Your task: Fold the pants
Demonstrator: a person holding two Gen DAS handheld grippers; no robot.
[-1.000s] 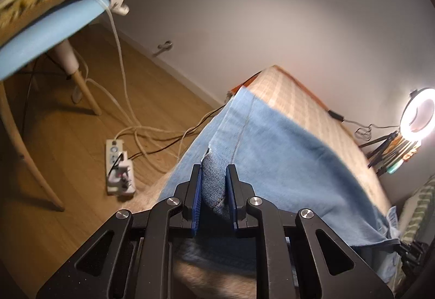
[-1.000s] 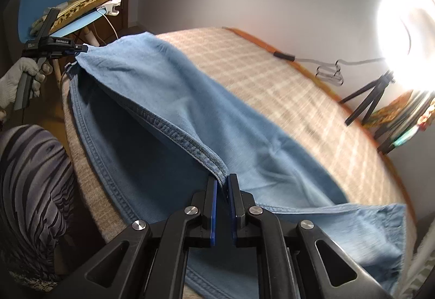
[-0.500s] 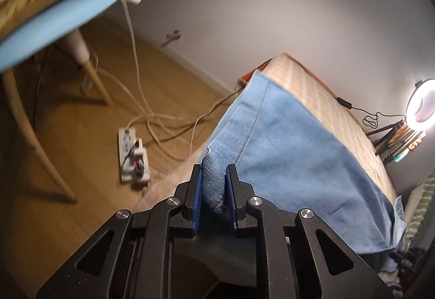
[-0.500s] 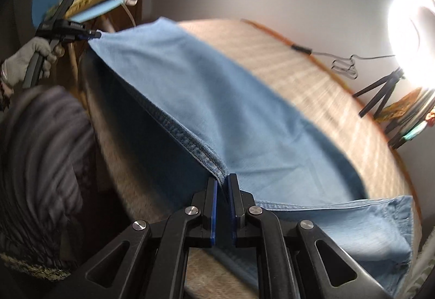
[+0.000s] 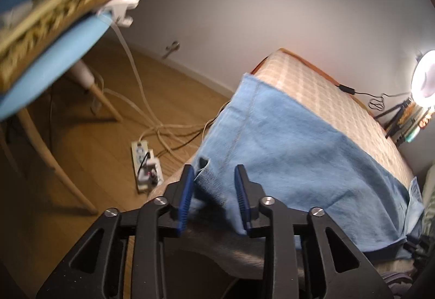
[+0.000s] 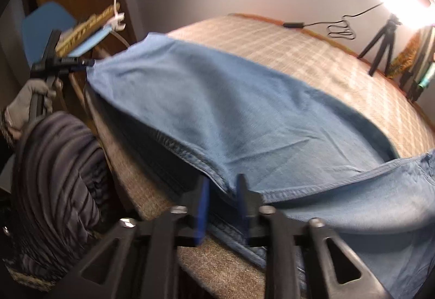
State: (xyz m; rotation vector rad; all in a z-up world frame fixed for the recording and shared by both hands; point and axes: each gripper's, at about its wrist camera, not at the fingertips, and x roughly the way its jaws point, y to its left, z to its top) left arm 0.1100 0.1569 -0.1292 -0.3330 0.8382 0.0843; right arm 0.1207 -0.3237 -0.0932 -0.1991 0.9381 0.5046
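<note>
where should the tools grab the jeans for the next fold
Judging by how they lie, take the jeans along the doubled seam edge nearest the person, coming from that bed side: it is thick and straight. Both tools, left and right, have just been opening, denim loose between.

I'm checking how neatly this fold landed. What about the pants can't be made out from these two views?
- Right wrist view: the pants run past the right and bottom edges, so their far end is cut off.
- Right wrist view: motion blur smears the seam by the right gripper.
- Left wrist view: the left gripper and its body hide the near edge of the pants.
</note>
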